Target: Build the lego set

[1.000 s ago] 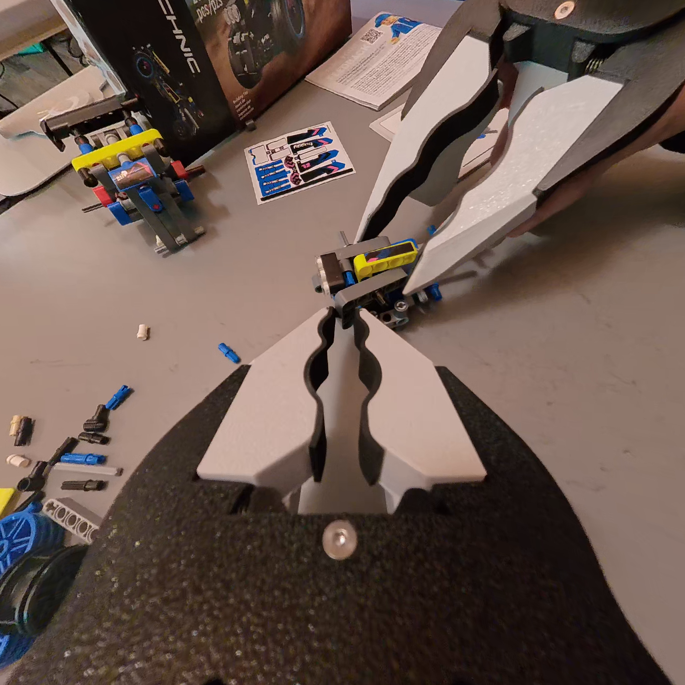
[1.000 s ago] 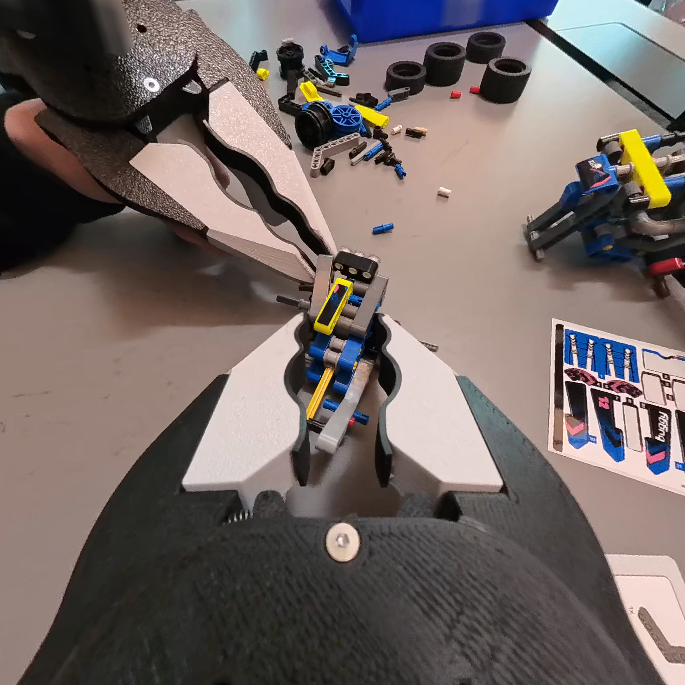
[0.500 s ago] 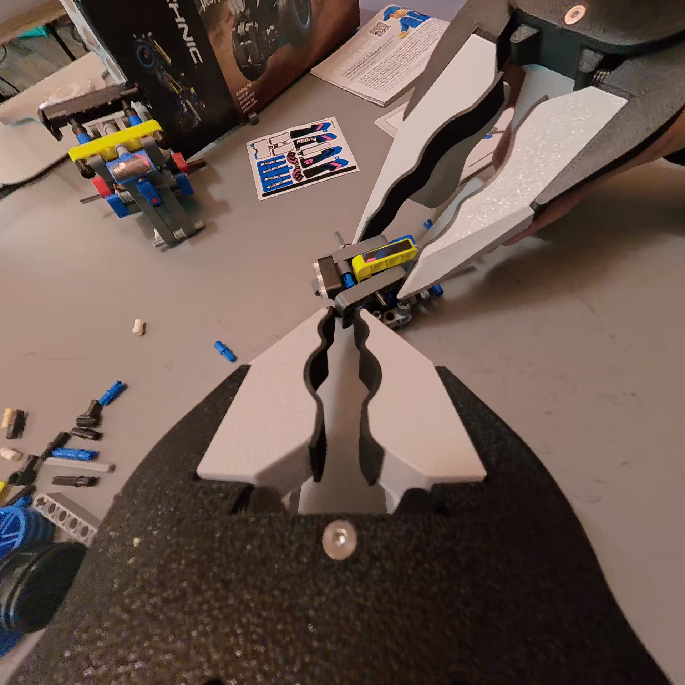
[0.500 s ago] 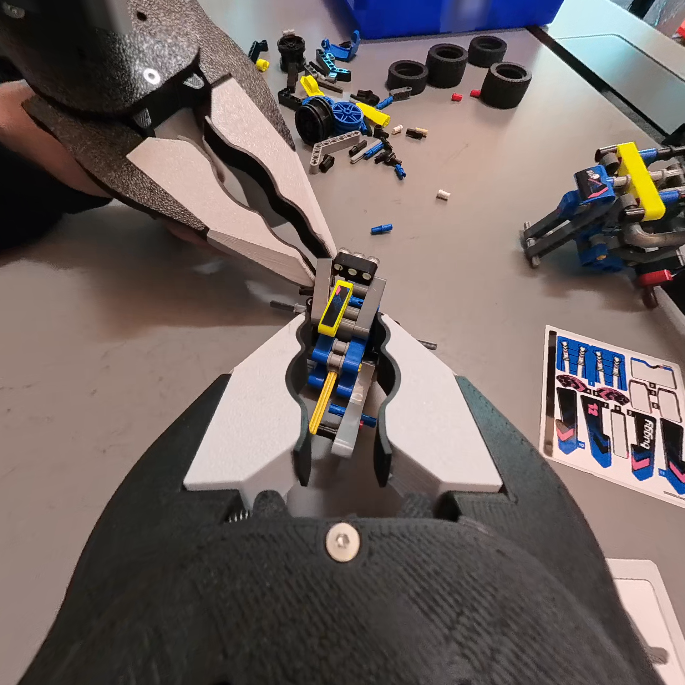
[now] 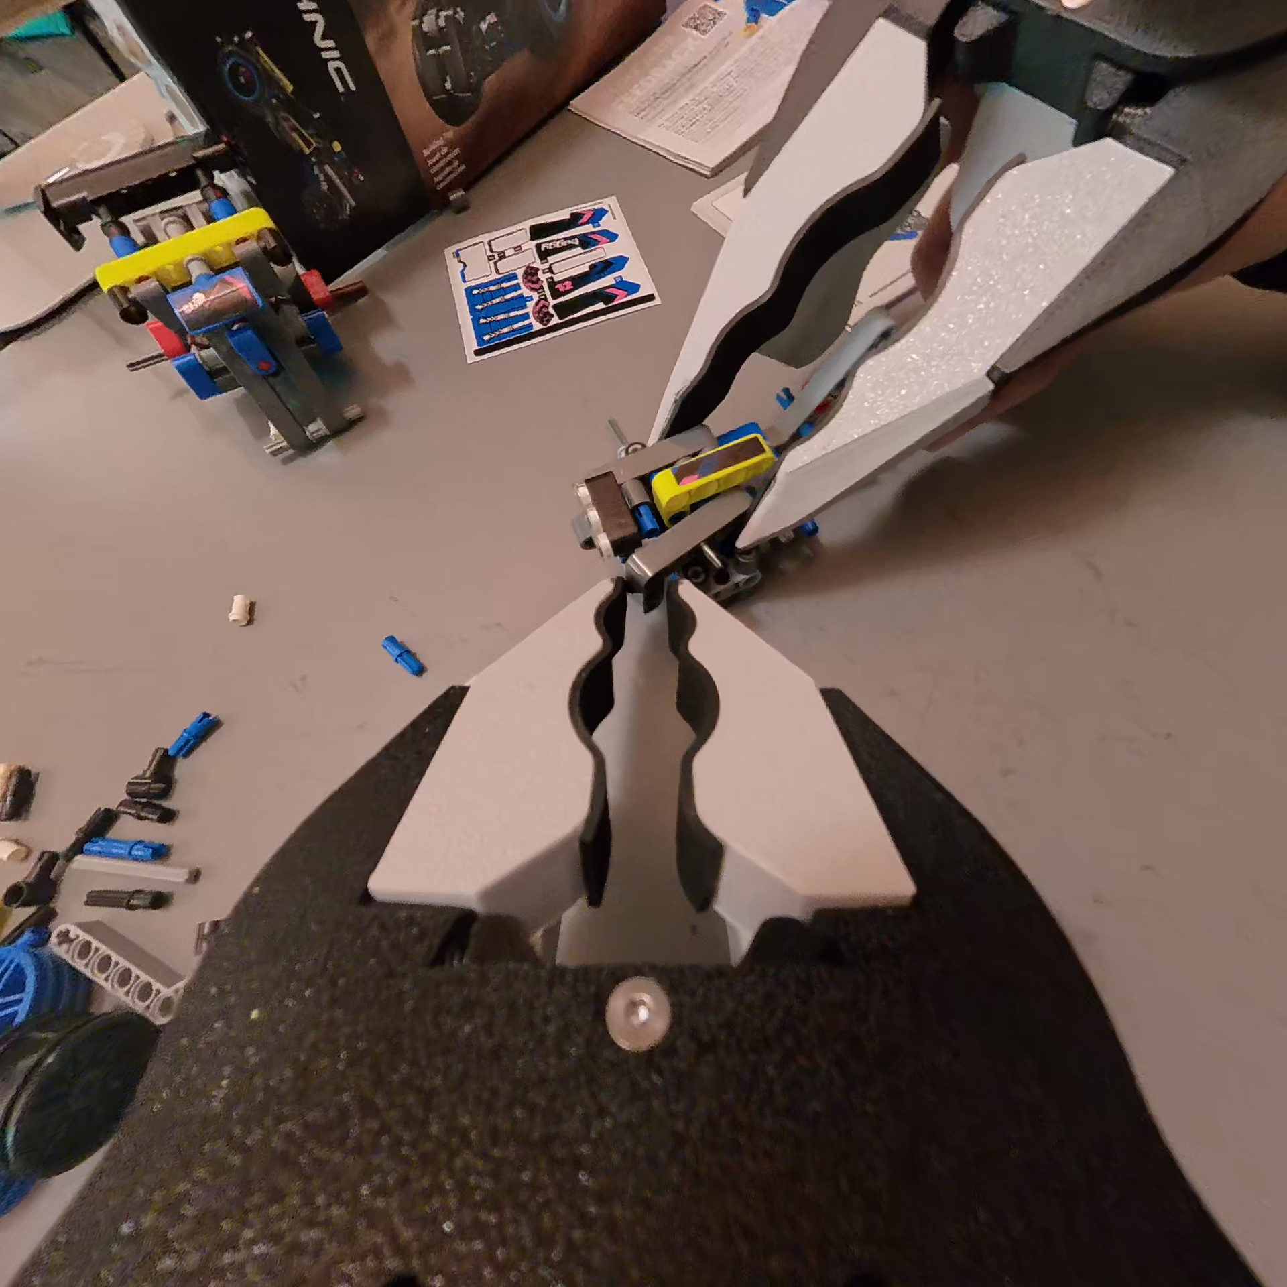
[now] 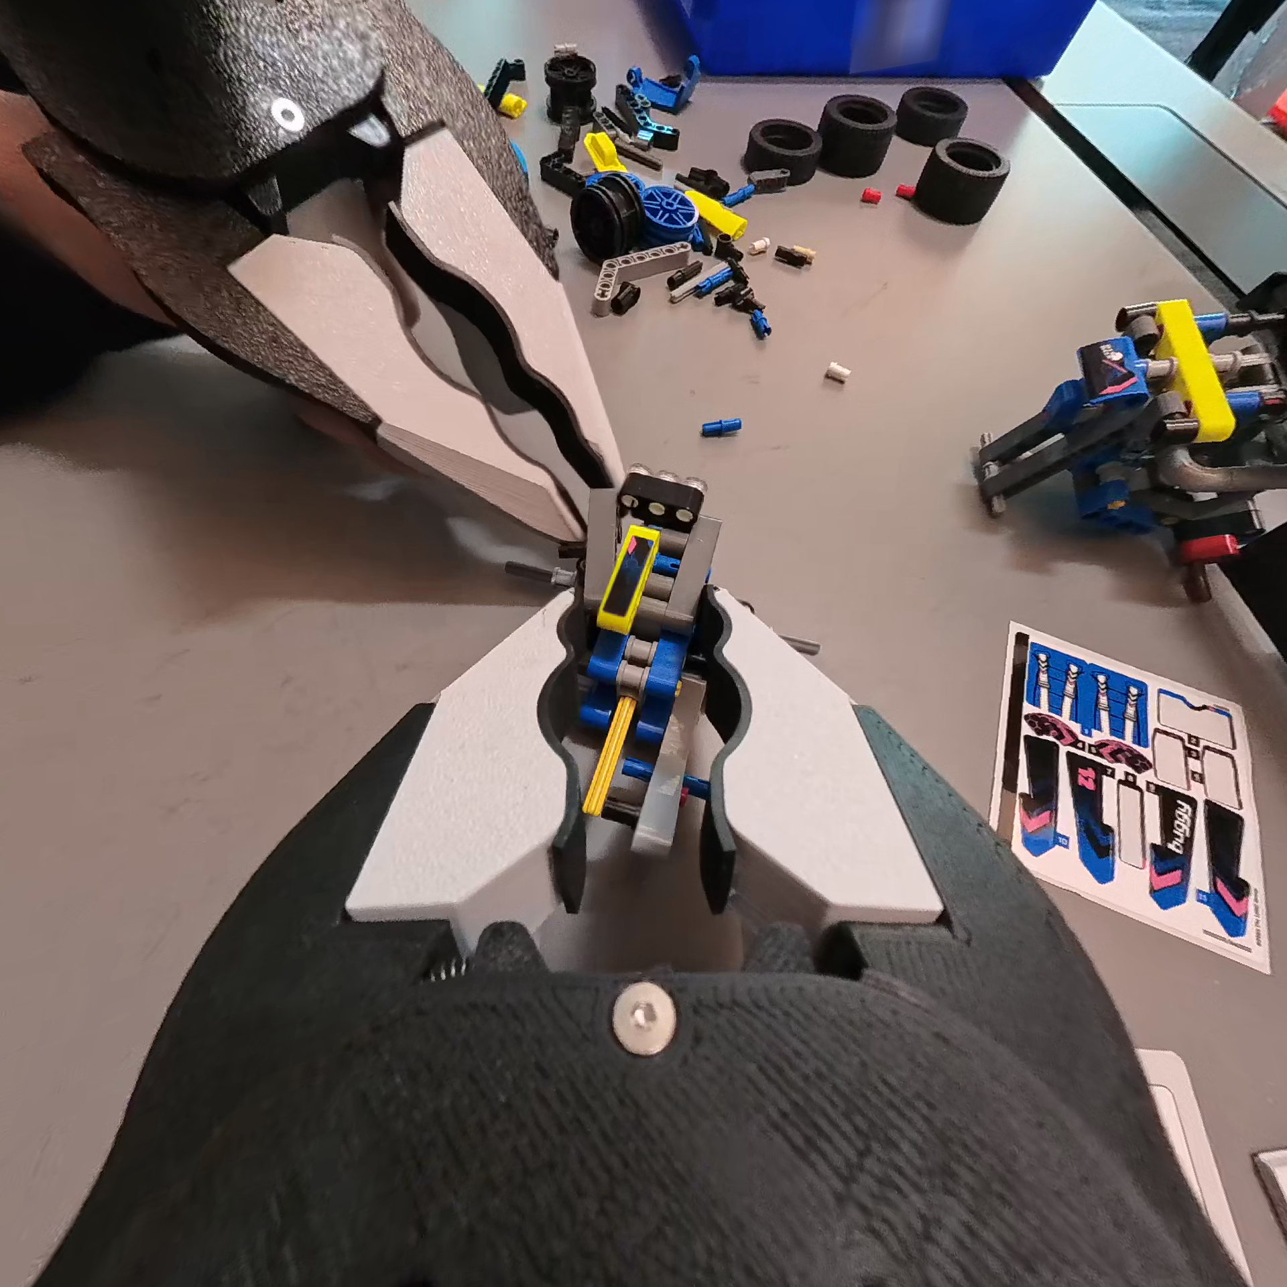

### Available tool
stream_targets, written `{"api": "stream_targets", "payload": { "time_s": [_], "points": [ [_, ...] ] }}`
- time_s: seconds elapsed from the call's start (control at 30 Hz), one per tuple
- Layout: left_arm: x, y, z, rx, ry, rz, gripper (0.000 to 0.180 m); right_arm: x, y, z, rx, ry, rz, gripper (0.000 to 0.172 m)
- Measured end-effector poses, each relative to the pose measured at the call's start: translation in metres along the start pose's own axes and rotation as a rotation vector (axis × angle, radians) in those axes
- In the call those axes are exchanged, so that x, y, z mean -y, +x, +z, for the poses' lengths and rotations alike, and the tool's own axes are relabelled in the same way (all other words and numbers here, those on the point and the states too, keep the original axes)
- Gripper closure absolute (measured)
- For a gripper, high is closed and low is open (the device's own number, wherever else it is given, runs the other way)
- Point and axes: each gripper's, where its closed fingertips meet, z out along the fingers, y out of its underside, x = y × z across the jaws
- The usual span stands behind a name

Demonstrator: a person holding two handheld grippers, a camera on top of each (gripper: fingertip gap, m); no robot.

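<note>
Right claw (image 6: 642, 595) clamps the blue, yellow and grey brick sub-assembly (image 6: 627, 581) low over the tabletop (image 6: 209, 661); left claw (image 5: 646, 588), nearly closed, pinches the end of its grey beam (image 5: 686, 550). Loose pins (image 6: 721, 426) lie nearby.

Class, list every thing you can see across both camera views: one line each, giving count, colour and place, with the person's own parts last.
Small brick assembly: one, blue, grey and yellow, table centre, between the right tongs.
Larger brick model: one, blue, yellow, grey, standing apart.
Sticker sheet: one, white with blue and black, flat on table.
Box: one, dark, behind the model.
Booklet: one, white, beside the box.
Tyres: four, black, far side.
Loose parts pile: many, mixed colours.
Bin: one, blue, far edge.
Right tongs: closed on the assembly's sides.
Left tongs: pinching the assembly's grey beam.
</note>
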Motion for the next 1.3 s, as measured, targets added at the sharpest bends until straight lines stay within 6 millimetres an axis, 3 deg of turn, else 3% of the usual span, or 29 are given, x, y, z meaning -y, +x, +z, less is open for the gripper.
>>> {"api": "stream_targets", "payload": {
  "time_s": [0.27, 0.4, 0.6, 0.77, 1.1, 1.3],
  "points": [
    [-0.011, 0.001, -0.014, -0.083, -0.028, 0.171, 0.162, -0.003, -0.001, -0.005, 0.03, 0.004, -0.038, 0.142],
    [-0.002, 0.004, -0.023, -0.215, 0.07, 0.247, 0.148, -0.005, -0.01, -0.01, 0.094, 0.009, -0.064, 0.142],
    [0.005, 0.004, -0.016, -0.411, 0.055, 0.303, 0.152, -0.009, -0.029, -0.018, 0.209, 0.008, -0.127, 0.142],
    [0.009, 0.024, -0.014, -0.576, 0.07, 0.308, 0.15, -0.009, -0.04, -0.021, 0.278, 0.017, -0.137, 0.142],
    [0.008, 0.031, -0.012, -0.567, 0.097, 0.319, 0.157, -0.01, -0.043, -0.023, 0.299, 0.018, -0.143, 0.142],
    [0.011, 0.032, -0.025, -0.587, 0.14, 0.271, 0.153, -0.01, -0.043, -0.023, 0.305, 0.017, -0.142, 0.142]
  ]
}}
